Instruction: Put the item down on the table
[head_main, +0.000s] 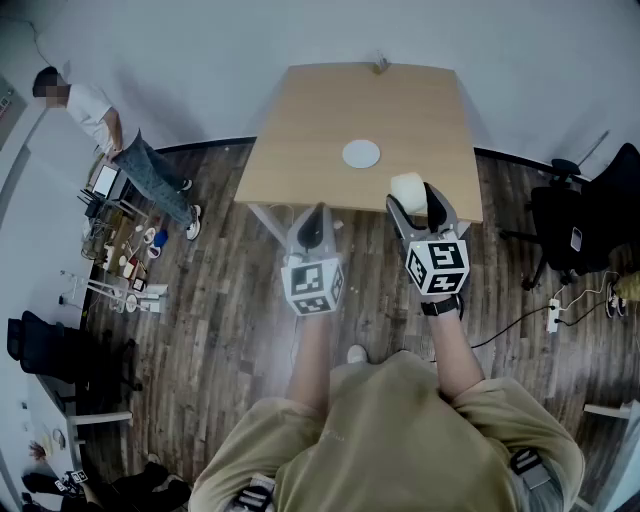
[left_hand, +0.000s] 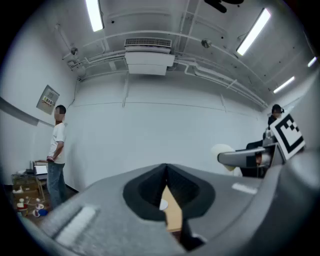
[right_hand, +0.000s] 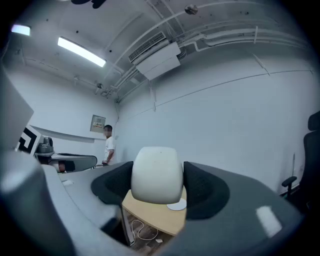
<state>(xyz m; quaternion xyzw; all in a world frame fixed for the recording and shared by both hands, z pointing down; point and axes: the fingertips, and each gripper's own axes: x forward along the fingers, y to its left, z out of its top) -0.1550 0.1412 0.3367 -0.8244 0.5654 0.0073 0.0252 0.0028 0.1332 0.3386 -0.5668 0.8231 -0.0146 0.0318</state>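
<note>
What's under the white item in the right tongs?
The table, near edge, with a white disc on it; floor and a cable lower down. The white item, clamped in the right tongs, hides the tabletop directly behind it.

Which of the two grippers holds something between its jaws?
The right gripper: its jaws clamp a white rounded item. The left gripper has its jaws shut together with nothing between them.

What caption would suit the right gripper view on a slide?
Right gripper clamps a white rounded item by the wooden table.
</note>
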